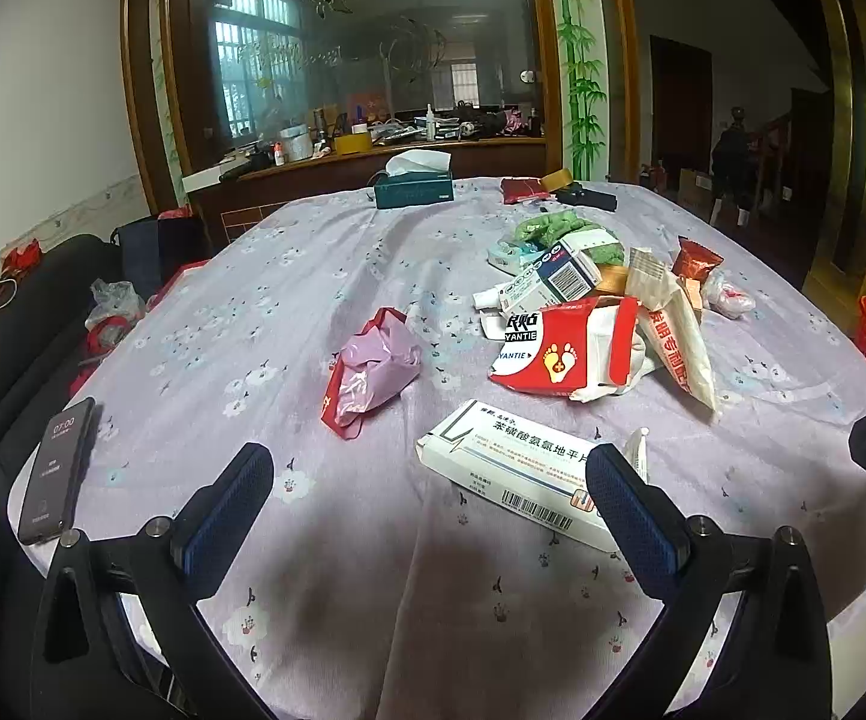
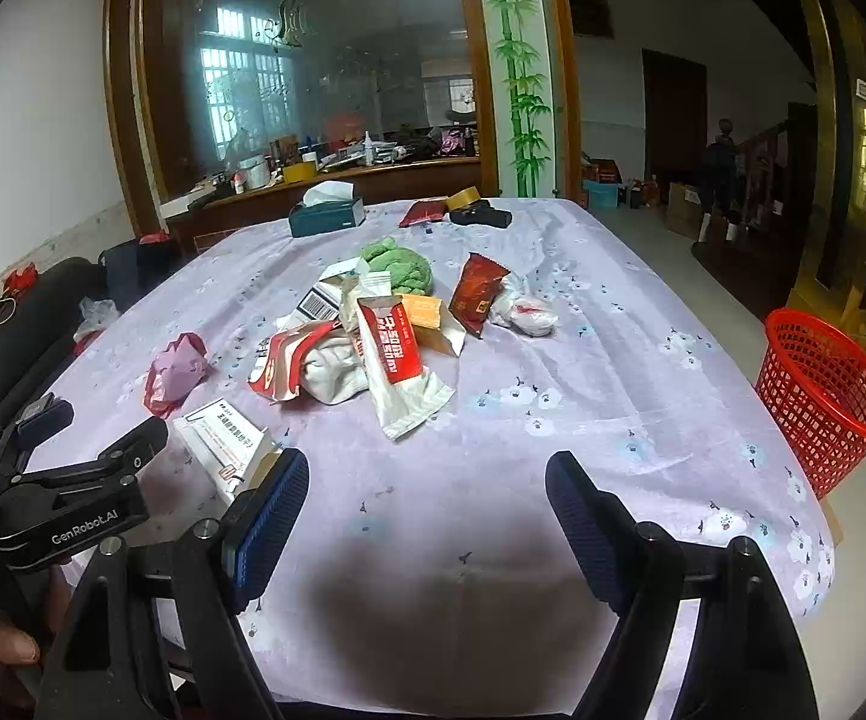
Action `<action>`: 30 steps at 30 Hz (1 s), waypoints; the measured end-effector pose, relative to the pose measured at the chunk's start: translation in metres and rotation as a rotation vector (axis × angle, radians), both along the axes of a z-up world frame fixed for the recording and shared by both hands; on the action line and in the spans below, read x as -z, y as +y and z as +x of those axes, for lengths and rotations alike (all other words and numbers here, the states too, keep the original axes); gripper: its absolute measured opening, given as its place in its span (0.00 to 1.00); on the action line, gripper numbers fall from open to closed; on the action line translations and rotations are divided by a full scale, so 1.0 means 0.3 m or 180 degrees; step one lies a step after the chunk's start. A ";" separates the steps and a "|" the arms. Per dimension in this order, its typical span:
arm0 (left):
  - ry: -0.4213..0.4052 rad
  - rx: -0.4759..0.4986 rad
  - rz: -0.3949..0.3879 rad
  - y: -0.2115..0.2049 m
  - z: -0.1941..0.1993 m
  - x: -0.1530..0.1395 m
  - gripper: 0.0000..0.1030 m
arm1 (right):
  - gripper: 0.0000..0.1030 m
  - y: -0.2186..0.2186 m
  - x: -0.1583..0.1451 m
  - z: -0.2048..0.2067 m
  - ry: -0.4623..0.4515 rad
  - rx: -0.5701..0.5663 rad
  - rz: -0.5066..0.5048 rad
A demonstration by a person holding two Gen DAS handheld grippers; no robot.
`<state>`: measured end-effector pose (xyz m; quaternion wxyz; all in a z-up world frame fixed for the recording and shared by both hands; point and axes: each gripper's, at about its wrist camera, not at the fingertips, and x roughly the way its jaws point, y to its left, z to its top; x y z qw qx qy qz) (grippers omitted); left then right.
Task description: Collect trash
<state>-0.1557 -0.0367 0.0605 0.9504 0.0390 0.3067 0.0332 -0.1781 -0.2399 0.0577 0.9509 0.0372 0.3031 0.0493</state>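
Observation:
Trash lies on a table with a lilac flowered cloth (image 1: pixel 313 276). A white medicine box (image 1: pixel 517 471) lies just ahead of my open, empty left gripper (image 1: pixel 433 498), by its right finger. A crumpled pink and red bag (image 1: pixel 370 372) lies further in. A pile of torn red and white packets (image 1: pixel 571 354), small boxes and a green cloth (image 1: pixel 565 231) sits at the centre right. In the right wrist view the pile (image 2: pixel 373 348) lies ahead of my open, empty right gripper (image 2: pixel 427 504), and the medicine box (image 2: pixel 226 438) is at its left.
A red mesh basket (image 2: pixel 823 396) stands on the floor right of the table. A phone (image 1: pixel 55 468) lies at the table's left edge. A teal tissue box (image 1: pixel 414 186), a red pouch and a black case sit at the far end. A dark sofa is at left.

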 end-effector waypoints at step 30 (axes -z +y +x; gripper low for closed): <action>0.0021 0.0058 -0.0066 -0.011 -0.009 0.001 1.00 | 0.83 0.002 0.018 0.003 0.0036 0.0044 -0.0200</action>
